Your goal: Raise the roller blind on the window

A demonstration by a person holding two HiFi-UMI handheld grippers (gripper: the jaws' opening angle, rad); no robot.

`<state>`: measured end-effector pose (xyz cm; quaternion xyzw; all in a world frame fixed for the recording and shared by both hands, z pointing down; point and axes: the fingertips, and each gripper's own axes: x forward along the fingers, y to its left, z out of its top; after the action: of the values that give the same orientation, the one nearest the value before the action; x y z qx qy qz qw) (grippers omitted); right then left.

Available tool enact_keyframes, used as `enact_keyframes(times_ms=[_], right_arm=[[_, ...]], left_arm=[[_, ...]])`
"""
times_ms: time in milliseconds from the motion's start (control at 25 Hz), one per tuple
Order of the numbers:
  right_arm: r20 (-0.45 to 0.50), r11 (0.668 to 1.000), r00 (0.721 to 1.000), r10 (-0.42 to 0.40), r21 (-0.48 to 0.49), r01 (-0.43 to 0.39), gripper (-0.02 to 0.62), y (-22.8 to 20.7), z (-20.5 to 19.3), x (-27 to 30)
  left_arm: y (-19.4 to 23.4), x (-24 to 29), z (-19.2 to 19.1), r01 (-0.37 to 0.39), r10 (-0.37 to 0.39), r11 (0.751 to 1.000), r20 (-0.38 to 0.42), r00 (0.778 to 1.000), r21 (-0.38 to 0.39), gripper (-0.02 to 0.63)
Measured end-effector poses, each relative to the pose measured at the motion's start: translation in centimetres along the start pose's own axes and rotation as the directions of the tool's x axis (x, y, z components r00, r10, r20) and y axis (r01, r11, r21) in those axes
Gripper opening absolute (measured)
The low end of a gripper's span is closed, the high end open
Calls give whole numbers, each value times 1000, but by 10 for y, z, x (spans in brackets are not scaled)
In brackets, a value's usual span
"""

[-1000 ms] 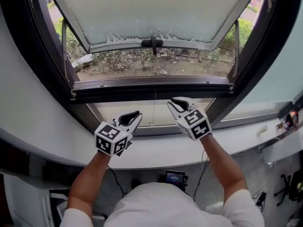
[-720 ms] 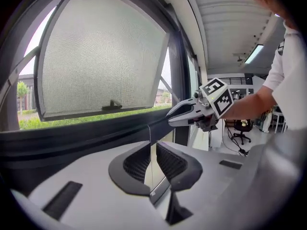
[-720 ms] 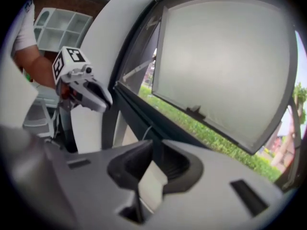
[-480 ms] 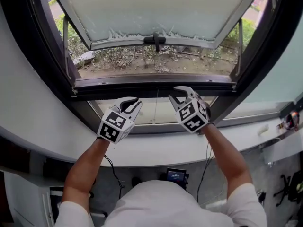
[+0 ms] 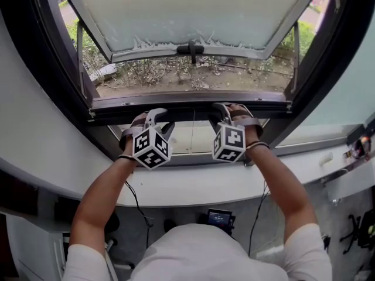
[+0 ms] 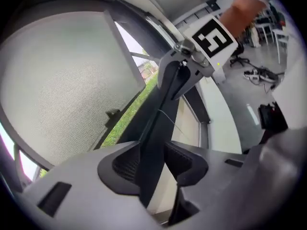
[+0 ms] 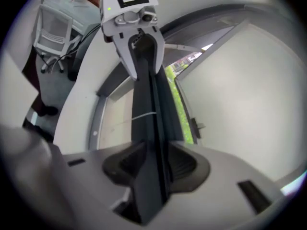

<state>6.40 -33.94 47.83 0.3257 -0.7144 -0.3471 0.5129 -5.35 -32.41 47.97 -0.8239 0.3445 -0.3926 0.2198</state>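
While the dark rail (image 5: 187, 106), which I am taking for the roller blind's pull bar, is lying across the middle of the head view under the open sash (image 5: 187, 16), the lift is looking barely begun. The left tool (image 5: 151, 117) is clamping the rail left of centre, its pads sitting against both faces. The right tool (image 5: 226, 111) is straddling it right of centre with its jaws opening, the rail between them but not clearly pinched. A cream sheet (image 5: 170, 139) is showing below the rail; I cannot tell whether it is blind fabric. Nearly all the raising is still waiting.
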Motion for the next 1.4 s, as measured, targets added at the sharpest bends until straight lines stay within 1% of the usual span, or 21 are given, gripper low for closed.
enact_keyframes(times_ms=[40,120,200,360,480,600,640,800,1000,1240,1400], right_arm=[[-12,1000,1000,9,-16,-9,137,2,-1,2],[-31,999,999,22,-33,-23,138,4,-2,6],[-43,999,999,27,-43,-28,140,5,-3,7],[-58,997,998,31,-69,-35,140,6,-4,9],[-85,996,995,44,-77,-51,140,8,-4,9],[-115,996,993,37,-74,-46,140,7,-4,9],[-122,997,992,32,-70,-41,140,6,-4,9],[-136,997,990,36,-60,-44,138,5,-4,9],[-135,998,990,34,-53,-42,138,5,-3,9],[-154,999,988,17,-34,-22,138,8,-3,10],[-184,1000,983,12,-23,-16,138,10,-4,11]], left_arm=[[0,2,-2,-9,10,999,-16,1000,50,156],[0,3,-3,-14,18,993,-37,999,114,155],[0,3,-3,-14,21,990,-49,999,143,156],[0,3,-3,-9,18,986,-58,998,165,156],[1,2,-3,-2,12,987,-61,998,163,155],[9,1,0,-23,33,986,-60,998,163,156],[11,2,0,-19,30,986,-65,997,164,155],[5,10,-5,30,-12,984,-104,995,178,156],[3,13,-5,39,-26,991,-96,995,126,155],[-2,14,-7,83,-64,986,-129,990,146,155],[-3,14,-7,100,-83,984,-117,990,146,155]])
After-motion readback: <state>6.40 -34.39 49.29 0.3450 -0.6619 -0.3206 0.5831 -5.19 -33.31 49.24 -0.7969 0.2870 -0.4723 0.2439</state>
